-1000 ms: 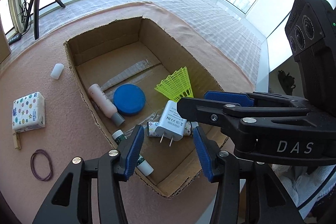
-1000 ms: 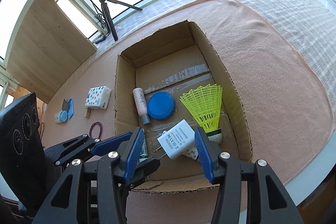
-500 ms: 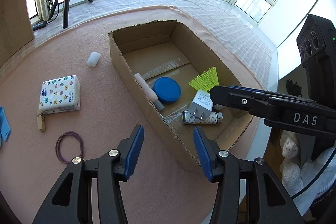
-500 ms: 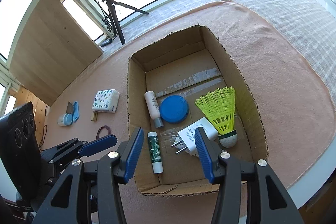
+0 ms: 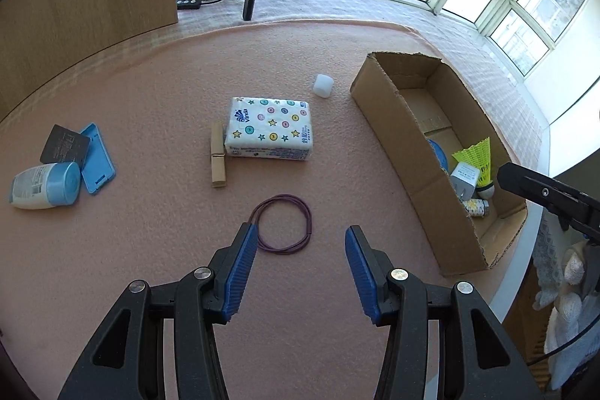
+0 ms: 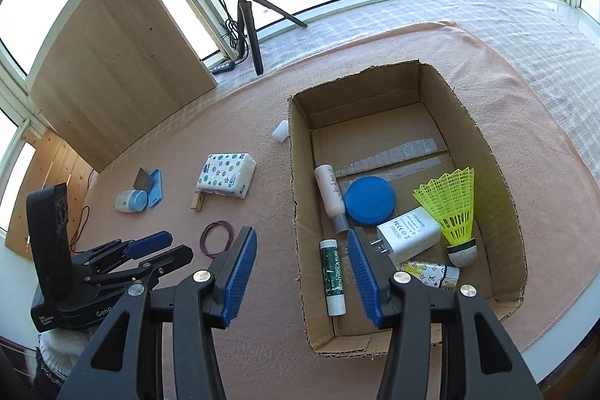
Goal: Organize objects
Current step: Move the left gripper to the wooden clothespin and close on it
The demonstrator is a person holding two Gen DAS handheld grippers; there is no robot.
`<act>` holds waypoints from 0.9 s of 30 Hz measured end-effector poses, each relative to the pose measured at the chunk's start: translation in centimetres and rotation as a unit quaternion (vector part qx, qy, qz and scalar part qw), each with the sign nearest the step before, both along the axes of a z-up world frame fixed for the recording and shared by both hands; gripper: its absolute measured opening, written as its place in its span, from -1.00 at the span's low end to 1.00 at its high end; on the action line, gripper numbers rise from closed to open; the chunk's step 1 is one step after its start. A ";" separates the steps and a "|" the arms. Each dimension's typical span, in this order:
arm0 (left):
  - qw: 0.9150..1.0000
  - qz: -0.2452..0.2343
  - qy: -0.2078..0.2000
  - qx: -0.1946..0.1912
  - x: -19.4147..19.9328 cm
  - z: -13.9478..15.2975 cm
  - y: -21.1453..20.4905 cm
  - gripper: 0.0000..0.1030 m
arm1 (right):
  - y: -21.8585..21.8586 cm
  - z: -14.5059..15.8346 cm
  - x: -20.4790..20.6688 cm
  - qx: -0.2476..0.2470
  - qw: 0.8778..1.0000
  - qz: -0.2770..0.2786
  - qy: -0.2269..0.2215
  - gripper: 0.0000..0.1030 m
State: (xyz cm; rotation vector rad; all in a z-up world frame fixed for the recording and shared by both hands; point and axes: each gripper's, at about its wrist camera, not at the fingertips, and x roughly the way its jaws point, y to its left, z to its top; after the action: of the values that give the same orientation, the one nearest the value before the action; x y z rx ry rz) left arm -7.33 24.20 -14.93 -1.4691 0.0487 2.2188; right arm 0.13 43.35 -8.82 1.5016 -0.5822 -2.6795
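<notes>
The left gripper (image 5: 301, 265) has swung away from the cardboard box (image 5: 408, 152) in the last second; it is spread wide, holds nothing, and now hangs over the mat. Just beyond its fingertips, at 12 o'clock, lies the purple rubber band (image 5: 282, 224), probably the next thing to collect. Farther, at 11 to 12 o'clock, are the clothespin (image 5: 218, 158) and the tissue pack (image 5: 269, 128). The right gripper (image 6: 302, 272) is also spread and empty above the box's near wall. The green lip balm (image 6: 331, 276) now lies inside the box, so that item is done.
</notes>
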 end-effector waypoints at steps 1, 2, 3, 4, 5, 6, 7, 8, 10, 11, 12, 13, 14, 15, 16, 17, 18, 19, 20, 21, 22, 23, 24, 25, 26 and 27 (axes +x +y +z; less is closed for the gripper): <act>1.000 0.007 0.000 -0.006 -0.4 -0.1 -0.5 0.02 | -0.5 -0.1 -0.1 0.001 1.000 0.004 0.000 -0.09; 1.000 0.012 0.000 -0.009 -0.8 -0.2 -1.0 0.02 | -0.9 -0.1 -0.3 0.001 1.000 0.009 -0.001 -0.09; 1.000 0.017 0.000 -0.012 -1.2 -0.4 -1.4 0.02 | -1.4 -0.2 -0.4 0.001 1.000 0.013 -0.002 -0.09; 1.000 0.019 0.000 -0.014 -1.5 -0.5 -1.7 0.02 | -1.8 -0.3 -0.5 0.002 1.000 0.015 -0.002 -0.09; 1.000 0.022 0.000 -0.018 -1.8 -0.6 -2.0 0.02 | -2.2 -0.3 -0.6 0.002 1.000 0.018 -0.002 -0.09; 0.999 0.025 0.000 -0.021 -2.1 -0.7 -2.1 0.02 | -2.6 -0.4 -0.8 0.003 1.000 0.021 -0.003 -0.09; 0.999 0.027 -0.001 -0.022 -2.6 -0.9 -2.3 0.02 | -2.9 -0.5 -0.8 0.003 1.000 0.023 -0.003 -0.09; 0.999 0.029 -0.004 -0.022 -2.9 -1.1 -2.5 0.01 | -3.2 -0.5 -0.9 0.003 1.000 0.025 -0.004 -0.09; 0.999 0.031 -0.008 -0.024 -3.6 -1.6 -2.7 0.00 | -3.7 -0.7 -1.0 0.000 1.000 0.028 -0.005 -0.09; 0.999 0.033 -0.010 -0.025 -3.9 -1.8 -2.7 0.00 | -3.9 -0.7 -1.0 0.000 1.000 0.029 -0.005 -0.09; 0.999 0.034 -0.013 -0.026 -4.2 -2.1 -2.7 0.00 | -4.1 -0.8 -1.0 0.000 1.000 0.029 -0.006 -0.09; 0.999 0.034 -0.015 -0.027 -4.5 -2.3 -2.6 0.00 | -4.3 -0.8 -1.0 -0.001 1.000 0.029 -0.006 -0.09; 0.999 0.034 -0.017 -0.028 -4.8 -2.6 -2.5 0.00 | -4.5 -0.9 -1.1 -0.001 1.000 0.030 -0.007 -0.09; 0.999 0.033 -0.018 -0.030 -5.2 -3.0 -2.3 0.00 | -4.6 -1.0 -1.1 -0.002 1.000 0.030 -0.008 -0.09; 0.999 0.033 -0.019 -0.033 -5.6 -3.3 -2.2 0.00 | -4.7 -1.1 -1.1 -0.002 1.000 0.029 -0.010 -0.09; 0.999 0.033 -0.019 -0.035 -5.9 -3.5 -2.0 -0.03 | -4.7 -1.2 -1.1 -0.002 0.999 0.030 -0.012 -0.09; 0.999 0.032 -0.019 -0.038 -6.2 -3.8 -1.8 -0.06 | -4.8 -1.3 -1.1 -0.003 0.999 0.030 -0.013 -0.09; 0.998 0.032 -0.019 -0.042 -6.5 -4.0 -1.7 -0.13 | -4.9 -1.4 -1.2 -0.002 0.999 0.029 -0.014 -0.09; 0.998 0.032 -0.020 -0.044 -6.8 -4.3 -1.6 -0.16 | -4.9 -1.5 -1.2 -0.002 0.999 0.029 -0.016 -0.09; 0.998 0.033 -0.021 -0.045 -7.1 -4.5 -1.4 -0.17 | -5.0 -1.6 -1.3 -0.002 0.999 0.030 -0.017 -0.09; 0.998 0.033 -0.021 -0.046 -7.3 -4.7 -1.3 -0.21 | -5.1 -1.7 -1.4 -0.002 0.999 0.031 -0.020 -0.09; 0.998 0.032 -0.020 -0.049 -7.4 -4.9 -1.1 -0.22 | -5.2 -1.8 -1.4 -0.001 0.999 0.033 -0.021 -0.09; 0.998 0.031 -0.019 -0.051 -7.6 -5.0 -1.0 -0.23 | -5.3 -1.9 -1.5 0.000 0.999 0.035 -0.022 -0.09; 0.998 0.030 -0.018 -0.053 -7.6 -5.0 -0.8 -0.24 | -5.5 -2.0 -1.5 0.002 0.999 0.036 -0.024 -0.09; 0.998 0.029 -0.017 -0.054 -7.7 -5.2 -0.7 -0.28 | -5.6 -2.1 -1.6 0.002 0.999 0.038 -0.025 -0.09; 0.998 0.028 -0.016 -0.058 -7.8 -5.2 -0.7 -0.32 | -5.7 -2.2 -1.6 0.002 0.999 0.039 -0.026 -0.09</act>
State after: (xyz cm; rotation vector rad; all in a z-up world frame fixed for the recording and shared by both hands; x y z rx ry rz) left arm -15.11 23.54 -20.15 -1.5845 0.1294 2.2693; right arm -1.50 37.68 -11.00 1.5656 -0.5109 -2.5923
